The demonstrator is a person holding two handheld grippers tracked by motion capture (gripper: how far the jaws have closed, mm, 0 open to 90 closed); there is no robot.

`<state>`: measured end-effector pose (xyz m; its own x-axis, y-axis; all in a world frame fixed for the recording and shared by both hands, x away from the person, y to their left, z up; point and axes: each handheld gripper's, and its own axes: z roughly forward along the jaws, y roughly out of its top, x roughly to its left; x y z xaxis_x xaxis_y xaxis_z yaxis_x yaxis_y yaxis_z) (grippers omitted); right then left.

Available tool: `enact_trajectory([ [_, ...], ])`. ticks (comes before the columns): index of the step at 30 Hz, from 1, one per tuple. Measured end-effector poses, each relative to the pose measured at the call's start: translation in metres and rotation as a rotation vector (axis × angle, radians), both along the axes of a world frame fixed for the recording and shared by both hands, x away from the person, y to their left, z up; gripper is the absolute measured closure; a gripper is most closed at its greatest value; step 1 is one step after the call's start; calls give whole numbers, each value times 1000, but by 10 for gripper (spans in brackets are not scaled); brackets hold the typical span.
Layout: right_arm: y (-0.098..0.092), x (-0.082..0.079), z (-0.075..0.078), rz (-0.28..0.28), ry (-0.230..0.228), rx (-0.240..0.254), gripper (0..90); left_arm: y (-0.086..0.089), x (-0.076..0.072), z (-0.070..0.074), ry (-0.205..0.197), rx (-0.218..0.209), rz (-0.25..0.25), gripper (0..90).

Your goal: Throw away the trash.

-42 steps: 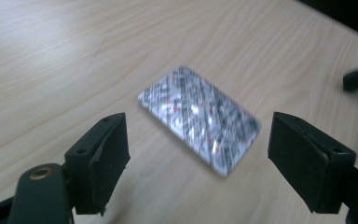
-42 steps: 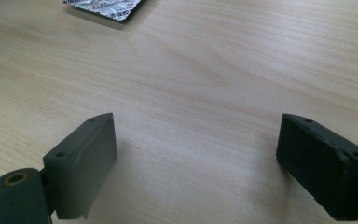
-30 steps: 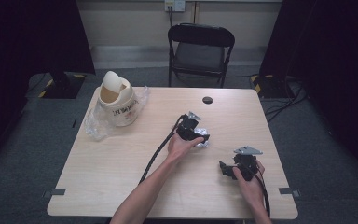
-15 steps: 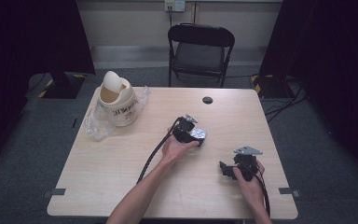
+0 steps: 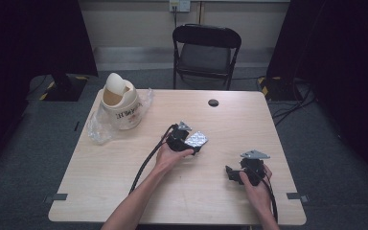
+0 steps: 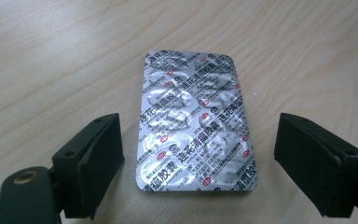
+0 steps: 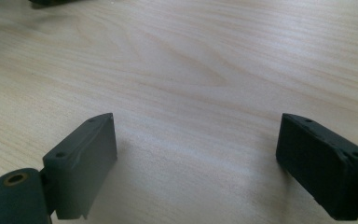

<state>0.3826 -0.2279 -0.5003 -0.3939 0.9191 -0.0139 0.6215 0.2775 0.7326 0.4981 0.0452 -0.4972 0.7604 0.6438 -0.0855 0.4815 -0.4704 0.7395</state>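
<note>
1 blister pack [image 6: 196,126], 1 bin [image 5: 120,102], 1 plastic bag [image 5: 97,129], 1 chair [image 5: 206,50], 2 tongs

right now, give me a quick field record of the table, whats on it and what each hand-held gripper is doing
table: light wood table
pill pack: silver blister pack lying flat, foil side up
left hand-held gripper: open, jaws either side of the blister pack, not touching it
right hand-held gripper: open over bare wood, holding nothing
far left corner: cream swing-lid bin on a clear plastic bag
behind table: black folding chair

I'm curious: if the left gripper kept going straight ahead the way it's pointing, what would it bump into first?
Probably the silver pill pack. It lies flat on the table between the left gripper's open jaws, untouched.
</note>
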Motion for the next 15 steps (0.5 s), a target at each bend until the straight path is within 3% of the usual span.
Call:
enact_trajectory([
  [2, 0, 0, 0, 0, 0, -1, 114, -3, -2, -1, -22, 26, 4, 157],
  [3, 0, 0, 0, 0, 0, 0, 114, -4, -4, 0, -46, 70, -2, 186],
  [5, 0, 0, 0, -1, -1, -1, 114, -3, -5, 0, -49, 57, 4, 237],
  [6, 0, 0, 0, 0, 1, -1, 114, 0, -5, 2, -56, 66, 0, 341],
  [11, 0, 0, 0, -1, -1, -1, 114, 6, -6, 2, -51, 59, -12, 341],
  [15, 0, 0, 0, -1, 0, -1, 114, 16, -7, 4, -38, 5, -2, 341],
])
